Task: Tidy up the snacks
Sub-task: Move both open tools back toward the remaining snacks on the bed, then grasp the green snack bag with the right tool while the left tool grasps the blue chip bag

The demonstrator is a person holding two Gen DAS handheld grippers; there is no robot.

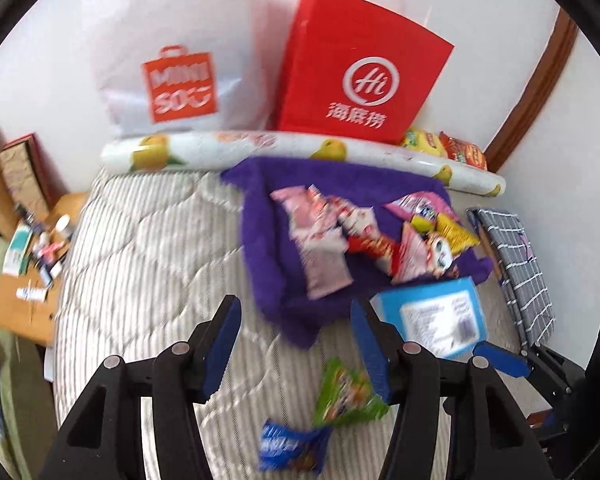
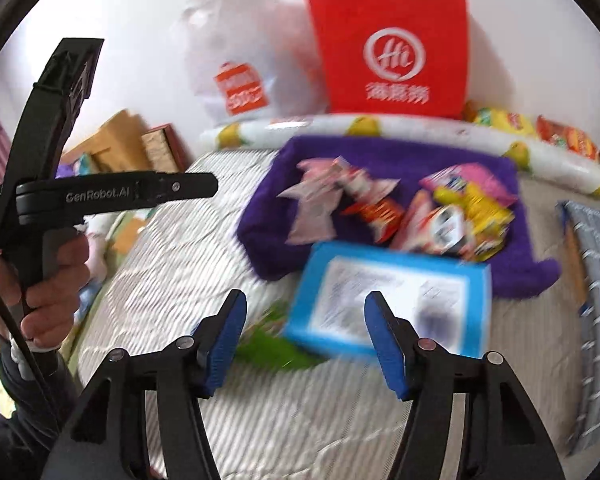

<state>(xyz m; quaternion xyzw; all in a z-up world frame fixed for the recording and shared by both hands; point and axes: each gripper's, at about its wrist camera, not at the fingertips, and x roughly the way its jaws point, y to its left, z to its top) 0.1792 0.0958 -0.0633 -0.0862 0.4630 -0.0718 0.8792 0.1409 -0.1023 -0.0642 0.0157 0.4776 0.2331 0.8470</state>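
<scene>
A purple towel (image 1: pixel 268 240) (image 2: pixel 380 152) lies on the striped quilted bed (image 1: pixel 148 260). On it is a pile of snack packs (image 1: pixel 372 236) (image 2: pixel 420 212), pink, red and yellow. A blue box (image 1: pixel 432 312) (image 2: pixel 388 300) rests at the towel's near edge. A green snack pack (image 1: pixel 348 396) (image 2: pixel 272 344) and a blue pack (image 1: pixel 292 446) lie loose on the quilt. My left gripper (image 1: pixel 296 320) hovers open above the towel's corner and the green pack, holding nothing. My right gripper (image 2: pixel 306 304) is open just in front of the blue box, with nothing gripped.
Against the wall stand a red paper bag (image 1: pixel 360 68) and a white plastic bag (image 1: pixel 172 80), behind a pear-printed roll (image 1: pixel 300 148). Yellow and orange snack bags (image 1: pixel 452 148) sit at the back right. A grey checked cloth (image 1: pixel 516 264) lies right; cardboard clutter (image 1: pixel 24 300) lies left.
</scene>
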